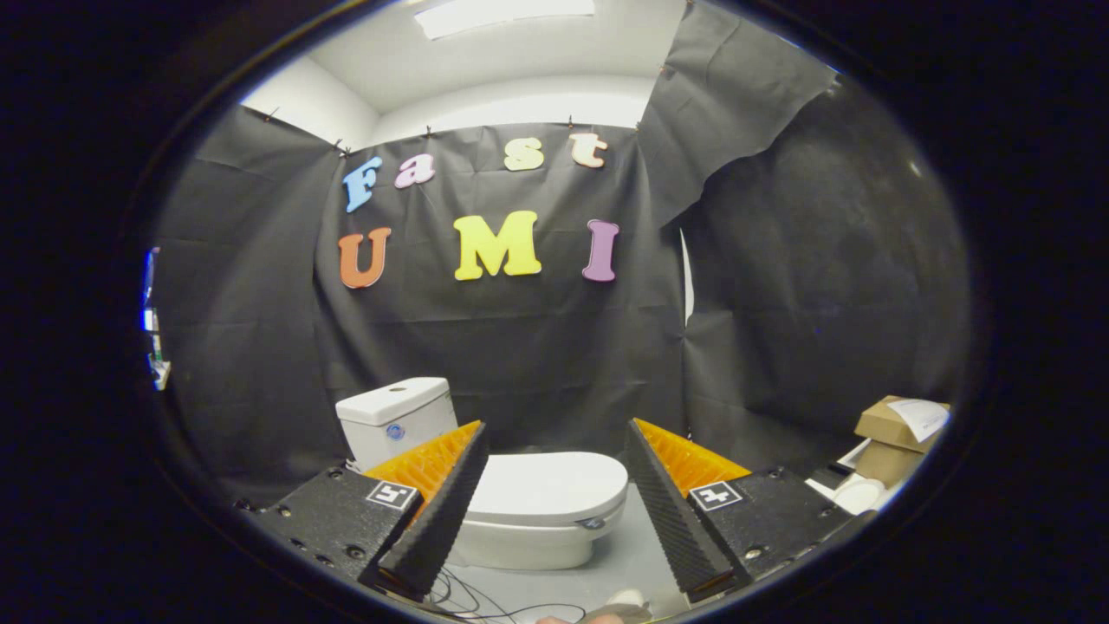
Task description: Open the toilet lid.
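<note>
Your gripper (554, 438) has its fingers spread wide apart w/ nothing held between them. Both fingers (437, 511) hang in the air, touching nothing.

The toilet (528, 529) sits ahead of the fingers, low on the grey floor (624, 563), and shows in the gap between them. Its lid (550, 487) is down — flat and closed over the seat, white and smooth, w/ the front edge rounded and facing toward the right finger side. The left finger overlaps the back-left part of the lid in view, but you can't tell how near it really is; no contact shows.

The tank (398, 418) stands behind the bowl, just beyond the left finger, w/ a flush button on top and a small round mark on its front.

Black cloth (537, 347) hangs as the wall behind the toilet and runs round to the right, where one panel has sagged at the top.

Off past the right finger, against the cloth — cardboard boxes (892, 438) stacked up, w/ a white round thing (858, 494) just in front of them; too small to tell what it is.

A few thin cables (476, 598) lie on the floor close under the fingers.
</note>
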Demonstrator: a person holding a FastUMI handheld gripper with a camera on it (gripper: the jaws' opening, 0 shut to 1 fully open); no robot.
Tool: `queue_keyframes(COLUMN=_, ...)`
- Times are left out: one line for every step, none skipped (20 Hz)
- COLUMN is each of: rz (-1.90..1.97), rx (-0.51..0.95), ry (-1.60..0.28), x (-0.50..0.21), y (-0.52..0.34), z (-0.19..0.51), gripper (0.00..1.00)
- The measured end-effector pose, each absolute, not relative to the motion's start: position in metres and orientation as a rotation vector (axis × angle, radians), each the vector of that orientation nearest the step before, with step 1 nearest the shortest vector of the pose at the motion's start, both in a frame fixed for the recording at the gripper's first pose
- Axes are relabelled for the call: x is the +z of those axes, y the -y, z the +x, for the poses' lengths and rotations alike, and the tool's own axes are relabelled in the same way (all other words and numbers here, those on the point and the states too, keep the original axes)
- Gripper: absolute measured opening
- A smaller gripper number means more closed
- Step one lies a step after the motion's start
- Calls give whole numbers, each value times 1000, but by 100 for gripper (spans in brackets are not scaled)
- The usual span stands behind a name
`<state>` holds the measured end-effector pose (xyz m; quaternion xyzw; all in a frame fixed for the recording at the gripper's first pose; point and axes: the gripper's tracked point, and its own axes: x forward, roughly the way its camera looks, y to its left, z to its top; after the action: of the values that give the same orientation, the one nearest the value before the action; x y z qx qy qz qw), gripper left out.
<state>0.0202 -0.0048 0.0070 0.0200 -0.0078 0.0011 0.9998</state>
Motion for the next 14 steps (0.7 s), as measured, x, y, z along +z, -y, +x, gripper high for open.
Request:
queue_keyframes(rz=48, rx=7, ry=12, x=6, y=5, z=24, gripper=99)
queue_keyframes(rz=54, rx=10, ry=4, x=4, y=4, z=28, gripper=99)
queue_keyframes(rz=63, rx=15, ry=-1, x=2, y=4, z=33, gripper=99)
queue_keyframes(rz=74, rx=23, ry=-14, x=-1, y=3, z=39, gripper=99)
queue_keyframes(rz=86, rx=33, ry=-40, x=-9, y=2, z=47, gripper=99)
queue_keyframes(rz=103, rx=46, ry=-63, x=-14, y=-1, z=55, gripper=99)
queue_keyframes(rz=124, rx=60, ry=-92, x=-22, y=-2, z=62, gripper=99)
queue_keyframes(rz=148, rx=74, ry=-131, x=-32, y=-5, z=72, gripper=99)
queue_keyframes(rz=179, rx=82, ry=-171, x=-45, y=-4, z=82, gripper=100)
queue_keyframes(rz=216, rx=85, ry=-226, x=-58, y=-4, z=92, gripper=100)
queue_keyframes(rz=255, rx=87, ry=-296, x=-77, y=-3, z=101, gripper=100)
queue_keyframes(rz=301, rx=86, ry=-361, x=-94, y=-3, z=110, gripper=100)
queue_keyframes(rz=347, rx=84, ry=-420, x=-107, y=-1, z=119, gripper=100)
queue_keyframes(rz=398, rx=85, ry=-456, x=-119, y=1, z=129, gripper=100)
